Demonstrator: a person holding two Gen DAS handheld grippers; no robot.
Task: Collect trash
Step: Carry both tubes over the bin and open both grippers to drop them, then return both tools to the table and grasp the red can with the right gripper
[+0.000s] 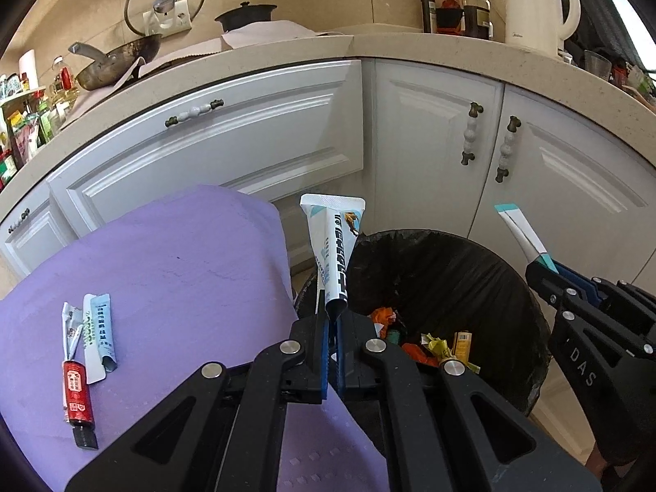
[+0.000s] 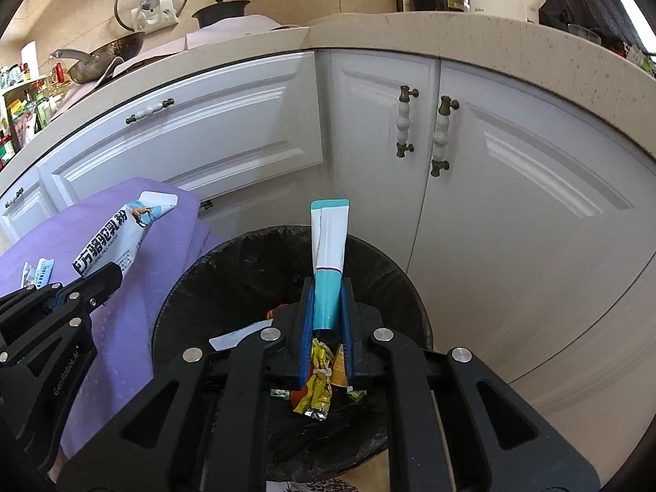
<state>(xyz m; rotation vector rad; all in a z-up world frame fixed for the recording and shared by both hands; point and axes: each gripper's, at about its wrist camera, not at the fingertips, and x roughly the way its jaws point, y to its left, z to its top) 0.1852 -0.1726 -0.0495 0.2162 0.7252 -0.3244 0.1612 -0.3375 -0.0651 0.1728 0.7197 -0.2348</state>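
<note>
My left gripper is shut on a white milk-powder sachet that stands up from the jaws at the left rim of a black-lined trash bin. My right gripper is shut on a teal-and-white sachet, held over the bin. The bin holds crumpled yellow and orange wrappers. Each gripper shows in the other's view: the right one and the left one. Three wrappers remain on the purple cloth: a red sachet, a silver one and a pale blue one.
The purple cloth covers a surface left of the bin. White cabinet doors with knobbed handles stand right behind. The countertop above carries a wok, a white kettle and bottles.
</note>
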